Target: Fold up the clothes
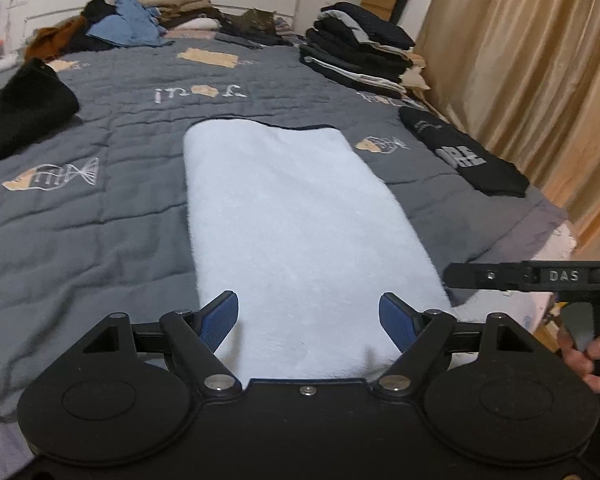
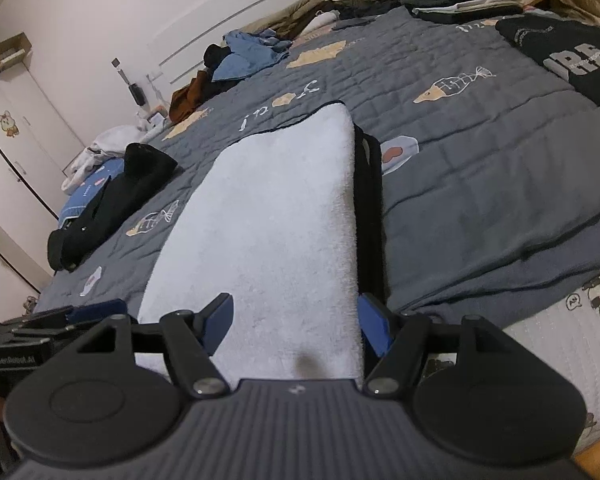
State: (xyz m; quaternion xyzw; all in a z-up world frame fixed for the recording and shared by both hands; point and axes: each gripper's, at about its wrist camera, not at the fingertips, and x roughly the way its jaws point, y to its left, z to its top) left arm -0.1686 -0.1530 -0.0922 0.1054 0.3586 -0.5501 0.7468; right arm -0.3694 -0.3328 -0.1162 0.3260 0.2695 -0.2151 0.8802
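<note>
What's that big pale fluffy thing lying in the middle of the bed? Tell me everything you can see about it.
The fleece garment is pale, almost white, with a soft plush nap. It lies flat on the grey quilt as a long folded rectangle, running from the near bed edge towards the headboard. In the right wrist view a black layer with dark trim shows along its right side and far edge. Its near end lies between the spread fingers of both grippers; neither clamps it.

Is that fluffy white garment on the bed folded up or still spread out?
Folded. The white garment lies as a narrow, tidy rectangle on the grey quilt, with its black lining edge showing beneath one side.
</note>
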